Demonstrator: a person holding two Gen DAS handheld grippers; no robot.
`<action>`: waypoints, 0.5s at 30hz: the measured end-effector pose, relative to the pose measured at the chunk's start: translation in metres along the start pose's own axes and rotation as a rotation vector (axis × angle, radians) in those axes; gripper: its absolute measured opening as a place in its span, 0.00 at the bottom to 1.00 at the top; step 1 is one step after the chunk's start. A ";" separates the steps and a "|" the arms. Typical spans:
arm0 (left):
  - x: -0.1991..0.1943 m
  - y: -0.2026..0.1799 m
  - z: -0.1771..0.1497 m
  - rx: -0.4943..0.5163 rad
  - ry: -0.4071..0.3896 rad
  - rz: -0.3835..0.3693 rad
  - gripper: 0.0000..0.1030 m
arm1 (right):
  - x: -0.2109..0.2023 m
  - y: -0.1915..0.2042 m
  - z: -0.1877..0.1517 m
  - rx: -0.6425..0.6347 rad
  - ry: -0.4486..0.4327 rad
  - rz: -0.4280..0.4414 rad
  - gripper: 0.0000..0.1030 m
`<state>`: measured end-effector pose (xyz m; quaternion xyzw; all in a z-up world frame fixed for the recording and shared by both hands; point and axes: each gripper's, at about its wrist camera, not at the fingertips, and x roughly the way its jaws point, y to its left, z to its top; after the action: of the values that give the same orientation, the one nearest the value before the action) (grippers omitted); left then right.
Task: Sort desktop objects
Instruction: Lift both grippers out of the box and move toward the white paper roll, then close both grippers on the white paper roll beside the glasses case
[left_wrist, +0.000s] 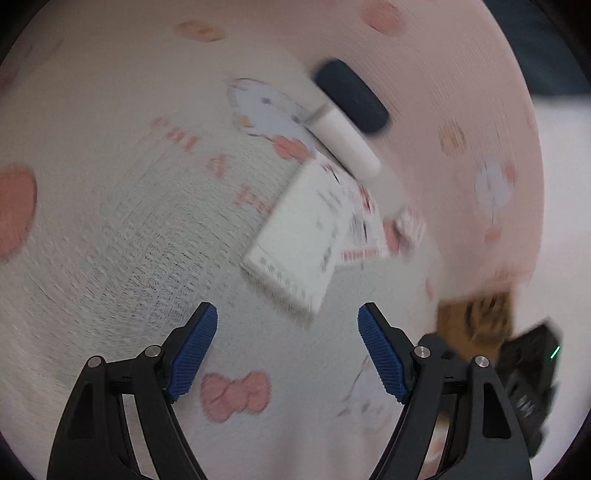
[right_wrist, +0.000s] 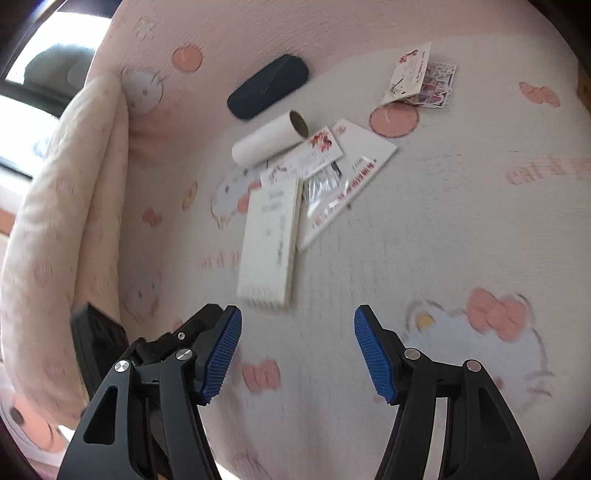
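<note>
On cloth (right_wrist: 443, 240): notepad (right_wrist: 269, 240), roll (right_wrist: 266, 142), case (right_wrist: 267, 86) | both fingers open, empty

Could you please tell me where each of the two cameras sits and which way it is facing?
Left wrist: on the left hand-held gripper, facing down along its open blue pads at the notepad; the other gripper's black body shows at right.
Right wrist: on the right hand-held gripper, angled down at the patterned cloth.
Shared: notepad, white roll, dark blue case.
</note>
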<state>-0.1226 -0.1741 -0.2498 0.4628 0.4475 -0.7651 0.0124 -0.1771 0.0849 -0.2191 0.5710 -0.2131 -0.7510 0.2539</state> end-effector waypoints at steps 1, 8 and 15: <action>0.003 0.005 0.002 -0.050 -0.005 -0.017 0.79 | 0.004 0.000 0.003 0.013 -0.008 0.013 0.60; 0.017 0.002 0.008 -0.073 -0.030 -0.007 0.79 | 0.041 0.006 0.015 0.036 -0.005 0.108 0.59; 0.024 0.001 0.015 -0.101 -0.049 -0.026 0.79 | 0.073 -0.002 0.022 0.101 -0.021 0.072 0.31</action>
<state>-0.1470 -0.1757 -0.2653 0.4368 0.4913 -0.7527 0.0369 -0.2147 0.0414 -0.2697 0.5674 -0.2739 -0.7355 0.2493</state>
